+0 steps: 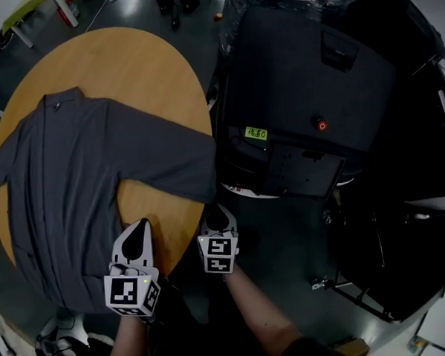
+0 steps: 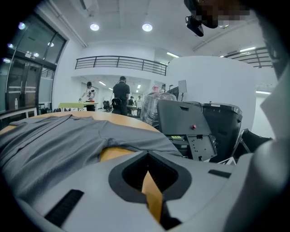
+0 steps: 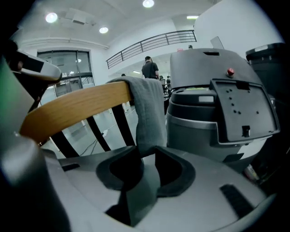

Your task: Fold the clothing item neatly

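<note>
A grey shirt (image 1: 66, 182) lies spread flat on the round wooden table (image 1: 142, 66), collar at the far end. One sleeve (image 1: 177, 161) reaches right to the table's rim. My left gripper (image 1: 141, 224) hovers over bare wood just right of the shirt's body, shut with nothing in it; in the left gripper view the shut left gripper (image 2: 147, 158) shows only wood behind it, with the shirt (image 2: 54, 140) ahead. My right gripper (image 1: 211, 211) sits at the table's near right edge. There the sleeve end (image 3: 149, 118) hangs over the table edge (image 3: 77, 108) and down between the parted jaws of the right gripper (image 3: 146, 156).
A big black machine (image 1: 307, 95) with a red button (image 1: 322, 124) stands close to the table's right side. Dark floor lies below it. Cables lie at the bottom left (image 1: 56, 346). People (image 2: 121, 93) stand far off in the hall.
</note>
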### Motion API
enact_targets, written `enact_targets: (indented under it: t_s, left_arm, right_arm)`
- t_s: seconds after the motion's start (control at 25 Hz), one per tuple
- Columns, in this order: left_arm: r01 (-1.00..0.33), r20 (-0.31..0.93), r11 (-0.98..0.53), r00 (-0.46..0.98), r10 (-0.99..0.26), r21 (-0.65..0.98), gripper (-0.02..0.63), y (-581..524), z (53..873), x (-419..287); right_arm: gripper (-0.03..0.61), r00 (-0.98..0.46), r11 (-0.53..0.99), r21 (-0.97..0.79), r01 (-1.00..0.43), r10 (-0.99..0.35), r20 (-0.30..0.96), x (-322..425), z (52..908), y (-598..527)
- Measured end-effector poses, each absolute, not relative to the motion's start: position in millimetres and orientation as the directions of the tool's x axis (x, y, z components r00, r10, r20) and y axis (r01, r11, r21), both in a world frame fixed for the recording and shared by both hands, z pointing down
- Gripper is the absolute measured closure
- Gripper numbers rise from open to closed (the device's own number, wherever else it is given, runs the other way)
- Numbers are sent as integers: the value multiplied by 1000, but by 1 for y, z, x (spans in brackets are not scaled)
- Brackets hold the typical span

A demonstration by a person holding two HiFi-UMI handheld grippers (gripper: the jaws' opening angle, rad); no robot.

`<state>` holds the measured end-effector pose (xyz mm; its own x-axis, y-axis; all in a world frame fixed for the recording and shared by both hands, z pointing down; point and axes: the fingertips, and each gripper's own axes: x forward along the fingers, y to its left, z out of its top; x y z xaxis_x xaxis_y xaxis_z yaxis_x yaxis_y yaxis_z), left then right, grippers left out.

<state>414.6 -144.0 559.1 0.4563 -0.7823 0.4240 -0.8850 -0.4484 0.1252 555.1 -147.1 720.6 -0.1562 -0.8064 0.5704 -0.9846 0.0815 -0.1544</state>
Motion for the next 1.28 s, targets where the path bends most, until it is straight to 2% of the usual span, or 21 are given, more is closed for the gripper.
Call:
enact_targets:
  t_s: [0.08, 0.2, 0.24, 0.52, 0.84, 1.08, 1.28]
  left_arm:
    - [-885, 428, -447, 455, -781, 126, 606, -147, 561, 413]
    - [-887, 431, -442, 453, -780, 131, 606, -150, 562, 413]
    - [-887, 432, -442, 453, -780, 133, 606, -151, 562, 413]
    - [-883, 425, -445, 463, -778, 148, 606, -157, 553, 411]
    - [-886, 363, -447, 460, -810, 127, 606, -159, 510, 366]
    - [-900, 321, -418, 434, -842, 123, 606, -150, 479, 295]
    - [-904, 289, -410, 428, -856, 121, 606, -138, 456, 226]
  right_arm:
    - [479, -146, 75, -145, -987, -807, 573, 560, 722, -148]
    - [556, -127, 61, -132, -989, -804, 580, 568, 723, -146]
    - [561, -123, 59, -128, -990, -804, 582, 571, 722, -145]
    - [567, -40, 12, -52, -999, -804, 593, 603, 697, -138]
    - [568, 108, -73, 89, -993, -862, 496, 645, 615, -140]
    - [568, 123, -33, 223, -974, -905, 407, 616, 544, -145]
    - [568, 112, -23, 265, -964, -938, 327, 567, 485, -159]
